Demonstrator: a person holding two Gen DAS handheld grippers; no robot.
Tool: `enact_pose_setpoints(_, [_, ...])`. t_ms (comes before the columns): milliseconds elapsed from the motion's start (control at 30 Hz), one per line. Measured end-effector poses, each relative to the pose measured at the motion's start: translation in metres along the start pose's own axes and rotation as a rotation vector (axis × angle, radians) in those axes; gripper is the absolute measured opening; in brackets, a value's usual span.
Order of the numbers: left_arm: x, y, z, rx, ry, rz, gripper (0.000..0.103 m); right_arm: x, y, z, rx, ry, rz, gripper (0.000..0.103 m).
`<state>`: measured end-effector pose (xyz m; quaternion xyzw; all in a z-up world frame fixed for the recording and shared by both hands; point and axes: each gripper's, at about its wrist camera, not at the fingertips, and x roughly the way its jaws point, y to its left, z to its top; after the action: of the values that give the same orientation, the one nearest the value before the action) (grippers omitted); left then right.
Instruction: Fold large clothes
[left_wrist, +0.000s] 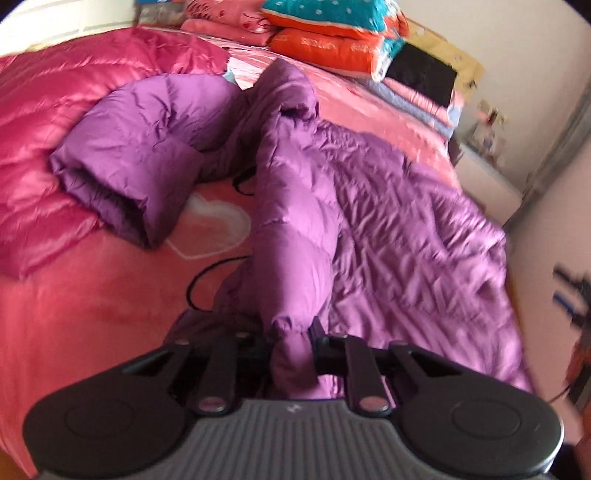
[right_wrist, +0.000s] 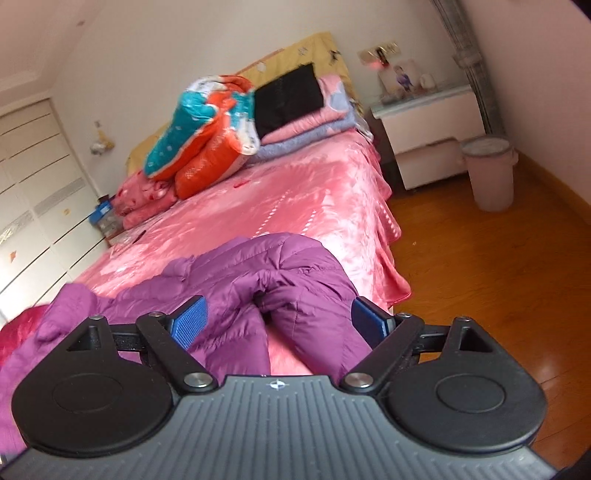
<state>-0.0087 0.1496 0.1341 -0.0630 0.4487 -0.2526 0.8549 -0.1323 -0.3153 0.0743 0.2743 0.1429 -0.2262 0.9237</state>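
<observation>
- The left gripper (left_wrist: 291, 347) has its jaws clenched on a bunched fold of the purple down jacket (left_wrist: 388, 229); the fabric rises as a padded ridge straight ahead of the jaws.
- No earlier view is at hand, so only this pinch is told: fabric fills the gap between the 2 black fingers, hiding the pads.
- Beyond and to the left of these jaws a jacket sleeve (left_wrist: 129, 158) lies curled on the bed (left_wrist: 74, 332), its open cuff turned toward the camera.
- To the right of the jaws the quilted body of the jacket spreads flat across the pink bedcover, reaching the bed's edge.
- Further left of the sleeve lies a shiny magenta garment (left_wrist: 55, 110), touching the sleeve.
- The right gripper (right_wrist: 280, 317) stands released, its jaws spread wide, the blue pads (right_wrist: 190, 325) pressing on nothing.
- Below and ahead of those open jaws the purple down jacket (right_wrist: 258, 280) lies humped on the bed (right_wrist: 295, 192); whether the pads brush it I cannot tell.
- Far ahead of the right jaws, at the head of the bed, sit stacked quilts (right_wrist: 207, 136) in orange and teal beside folded pink blankets.
- To the right of the jaws are a wooden floor (right_wrist: 498, 277), a white nightstand (right_wrist: 432, 136) and a pale bin (right_wrist: 489, 173).
</observation>
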Motion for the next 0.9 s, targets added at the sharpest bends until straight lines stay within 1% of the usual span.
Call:
enact_pose_setpoints(67, [-0.012,0.003,0.000,-0.057,-0.012,-0.031,0.014,-0.022,0.006,-0.007,-0.079,-0.001,0.022,0.103])
enact_pose_setpoints(167, [-0.031,0.012,-0.005,-0.144,-0.032,-0.062,0.012,-0.050,0.027,-0.024,-0.253,0.017,0.063,0.103])
enact_pose_setpoints(233, [-0.040,0.015,-0.011,-0.177,-0.043,-0.054,0.011,-0.066,0.039,-0.038,-0.368,0.044,0.091,0.103])
enact_pose_setpoints(367, [-0.053,0.030,-0.031,-0.280,-0.050,-0.059,0.008,-0.092,0.056,-0.068,-0.529,0.124,0.140,0.103])
enact_pose_setpoints(433, [-0.059,0.032,-0.040,-0.291,-0.064,-0.035,0.008,-0.103,0.063,-0.077,-0.606,0.145,0.156,0.103])
enact_pose_setpoints(500, [-0.067,0.033,-0.047,-0.301,-0.077,-0.031,0.007,-0.116,0.068,-0.082,-0.658,0.155,0.183,0.103])
enact_pose_setpoints(567, [-0.075,0.031,-0.052,-0.280,-0.089,-0.022,0.007,-0.123,0.075,-0.088,-0.676,0.204,0.214,0.103])
enact_pose_setpoints(633, [-0.083,0.024,-0.058,-0.228,-0.098,-0.003,0.008,-0.125,0.078,-0.095,-0.697,0.270,0.219,0.103])
enact_pose_setpoints(700, [-0.088,0.017,-0.065,-0.178,-0.090,0.019,0.008,-0.125,0.083,-0.100,-0.756,0.321,0.185,0.103])
enact_pose_setpoints(767, [-0.091,0.008,-0.073,-0.111,-0.080,0.051,0.009,-0.123,0.086,-0.106,-0.805,0.389,0.152,0.103])
enact_pose_setpoints(833, [-0.092,-0.001,-0.081,-0.040,-0.071,0.082,0.015,-0.125,0.088,-0.114,-0.858,0.447,0.114,0.103])
enact_pose_setpoints(900, [-0.094,-0.006,-0.091,0.028,-0.070,0.103,0.028,-0.120,0.089,-0.122,-0.908,0.491,0.053,0.103])
